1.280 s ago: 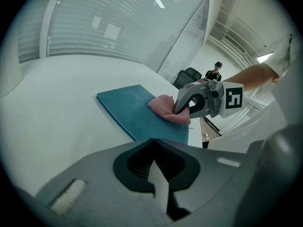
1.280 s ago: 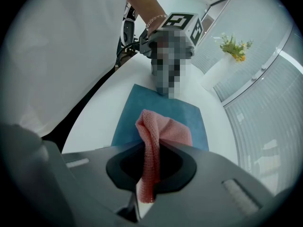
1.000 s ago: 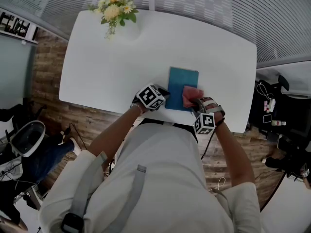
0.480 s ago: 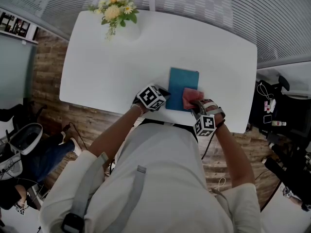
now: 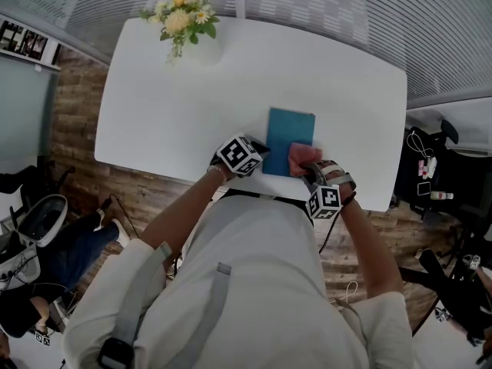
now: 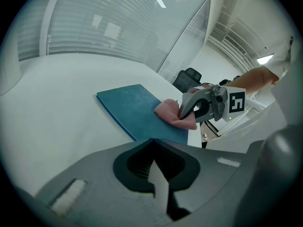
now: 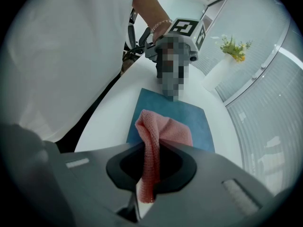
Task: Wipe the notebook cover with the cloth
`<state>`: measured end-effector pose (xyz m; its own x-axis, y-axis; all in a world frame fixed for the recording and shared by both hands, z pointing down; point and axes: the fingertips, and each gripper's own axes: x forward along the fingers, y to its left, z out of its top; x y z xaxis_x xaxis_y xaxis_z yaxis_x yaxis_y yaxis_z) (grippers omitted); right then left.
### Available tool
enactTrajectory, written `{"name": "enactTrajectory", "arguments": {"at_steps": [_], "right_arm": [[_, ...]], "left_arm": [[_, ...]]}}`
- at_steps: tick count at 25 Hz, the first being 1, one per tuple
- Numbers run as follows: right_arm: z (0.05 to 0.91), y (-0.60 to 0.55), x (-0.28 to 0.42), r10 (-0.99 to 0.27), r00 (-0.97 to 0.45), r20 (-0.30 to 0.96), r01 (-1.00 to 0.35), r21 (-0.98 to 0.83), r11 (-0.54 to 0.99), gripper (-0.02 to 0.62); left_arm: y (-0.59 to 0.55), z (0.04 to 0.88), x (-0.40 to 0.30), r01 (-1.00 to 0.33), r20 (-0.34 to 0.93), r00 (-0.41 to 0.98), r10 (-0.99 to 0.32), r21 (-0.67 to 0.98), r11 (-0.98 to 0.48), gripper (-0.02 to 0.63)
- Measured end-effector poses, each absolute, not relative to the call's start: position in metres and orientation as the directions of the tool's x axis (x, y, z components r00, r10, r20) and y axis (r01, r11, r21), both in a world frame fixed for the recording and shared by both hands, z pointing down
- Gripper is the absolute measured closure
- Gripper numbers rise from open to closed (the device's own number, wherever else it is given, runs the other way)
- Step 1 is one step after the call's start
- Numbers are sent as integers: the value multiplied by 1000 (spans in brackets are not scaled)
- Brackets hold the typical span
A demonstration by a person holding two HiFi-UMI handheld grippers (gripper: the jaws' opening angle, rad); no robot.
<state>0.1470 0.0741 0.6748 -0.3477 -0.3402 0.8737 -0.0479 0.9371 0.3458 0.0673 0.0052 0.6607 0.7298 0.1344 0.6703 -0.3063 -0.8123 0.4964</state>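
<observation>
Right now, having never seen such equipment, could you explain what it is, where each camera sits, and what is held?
There is no robot: a person holds a two-jaw tool in each hand. The head view looks down from a camera on the person's head; the other two views come from cameras riding on each tool. On the white table lies a blue notebook, and a vase of flowers stands at the far end. The right tool is shut on a pink cloth that rests on the notebook cover. The left tool looks shut and empty, by the notebook's left edge.
</observation>
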Motion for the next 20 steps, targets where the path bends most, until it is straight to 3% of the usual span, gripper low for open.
{"name": "enactTrajectory", "arguments": {"at_steps": [20], "right_arm": [[674, 89, 144, -334, -359, 871, -55, 338, 940, 589]], "left_arm": [[5, 660, 67, -305, 669, 731, 136, 499, -811, 607]]}}
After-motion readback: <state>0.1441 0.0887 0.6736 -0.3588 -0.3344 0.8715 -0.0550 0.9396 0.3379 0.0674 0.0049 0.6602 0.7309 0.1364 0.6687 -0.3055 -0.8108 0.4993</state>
